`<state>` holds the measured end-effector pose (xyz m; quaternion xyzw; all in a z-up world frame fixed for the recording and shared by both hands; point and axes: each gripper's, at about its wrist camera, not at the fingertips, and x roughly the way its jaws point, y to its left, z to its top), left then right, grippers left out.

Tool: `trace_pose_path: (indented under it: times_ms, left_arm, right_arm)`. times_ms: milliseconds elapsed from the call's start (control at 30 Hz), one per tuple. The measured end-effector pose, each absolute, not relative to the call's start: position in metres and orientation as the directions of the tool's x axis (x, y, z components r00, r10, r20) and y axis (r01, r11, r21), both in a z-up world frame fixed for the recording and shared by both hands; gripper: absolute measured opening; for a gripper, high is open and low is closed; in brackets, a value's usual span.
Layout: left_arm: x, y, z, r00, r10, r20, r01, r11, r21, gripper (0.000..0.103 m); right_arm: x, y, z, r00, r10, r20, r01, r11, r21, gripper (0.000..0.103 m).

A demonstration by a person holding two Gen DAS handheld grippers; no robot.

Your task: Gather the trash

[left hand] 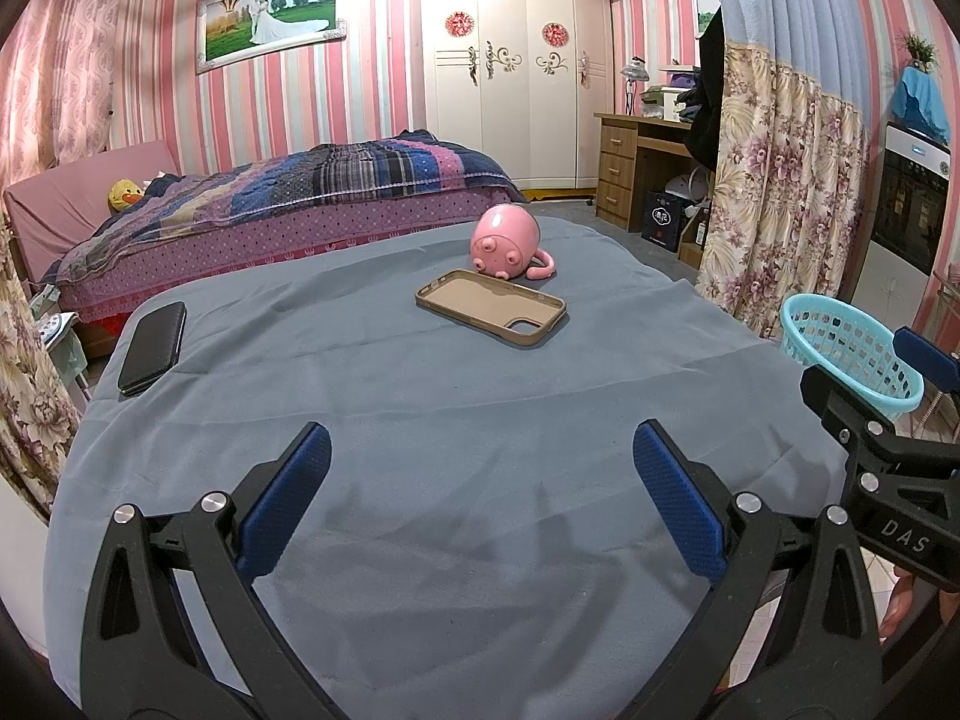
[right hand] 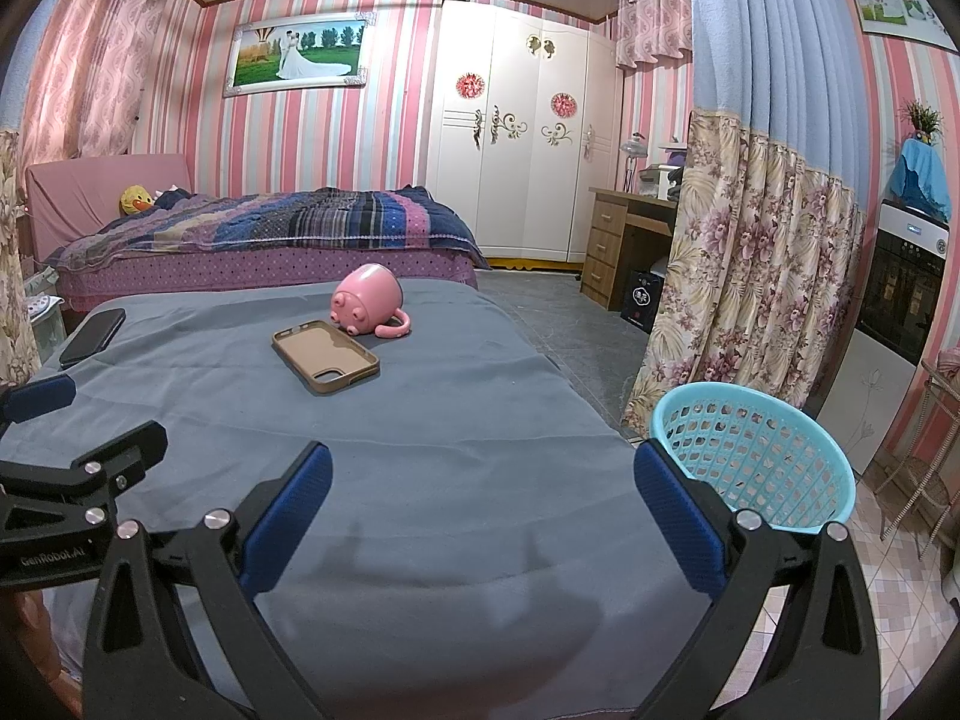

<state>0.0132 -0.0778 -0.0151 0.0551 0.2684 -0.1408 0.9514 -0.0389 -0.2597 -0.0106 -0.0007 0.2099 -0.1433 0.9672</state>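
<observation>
Fingers of the left gripper (left hand: 482,492) stand wide apart over the near part of the blue-grey cloth (left hand: 450,408), holding nothing. Those of the right gripper (right hand: 483,498) are spread just as wide and are likewise bare, above the same cloth near its right edge. Taking the tan phone case (left hand: 492,307) as the landmark, it lies flat towards the far side of the cloth. The pink pig mug (left hand: 506,240) lies on its side just behind the case, close to touching it. A black phone (left hand: 152,347) rests well to the left of the case, at the cloth's edge. The turquoise basket (right hand: 759,456) sits well to the right of the case, beyond the cloth's right edge.
</observation>
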Motion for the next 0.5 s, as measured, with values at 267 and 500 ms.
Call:
trace_pose_path:
  times_ms: [267, 500]
  left_arm:
    - [0.0133, -0.0776, -0.0153, 0.816, -0.239, -0.526, 0.297, 0.955, 0.028, 0.097]
    - [0.0144, -0.0773, -0.0159, 0.809, -0.243, -0.535, 0.298, 0.955, 0.017, 0.097]
  right_arm:
    - [-0.0388, -0.2592, -0.0111, 0.87, -0.277, -0.407, 0.276, 0.959, -0.062, 0.098]
    - [-0.0389, -0.2599, -0.0106, 0.87, -0.278, -0.407, 0.276, 0.959, -0.064, 0.098]
